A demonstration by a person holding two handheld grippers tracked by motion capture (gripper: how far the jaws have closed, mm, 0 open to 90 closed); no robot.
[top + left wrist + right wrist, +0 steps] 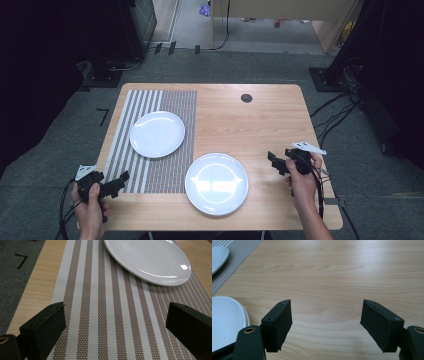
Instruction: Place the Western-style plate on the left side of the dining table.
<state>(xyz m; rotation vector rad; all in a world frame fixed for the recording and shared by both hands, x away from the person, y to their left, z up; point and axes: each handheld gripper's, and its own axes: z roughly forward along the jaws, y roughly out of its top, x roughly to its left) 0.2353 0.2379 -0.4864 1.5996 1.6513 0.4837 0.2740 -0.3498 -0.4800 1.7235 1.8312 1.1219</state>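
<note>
nothing looks begun yet, as far as i can judge. the left tongs hover wide open and empty over the striped mat near the counter's front left corner, aimed at the far plate lying on that mat. the right tongs, also wide open and empty, sit just beside the near plate on bare wood by the front edge. all gripping and moving of plates remains.

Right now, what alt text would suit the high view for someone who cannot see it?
Two white plates sit on a wooden table: the far plate on a striped placemat, the near plate mostly on bare wood. The left gripper and right gripper flank them, open.
</note>
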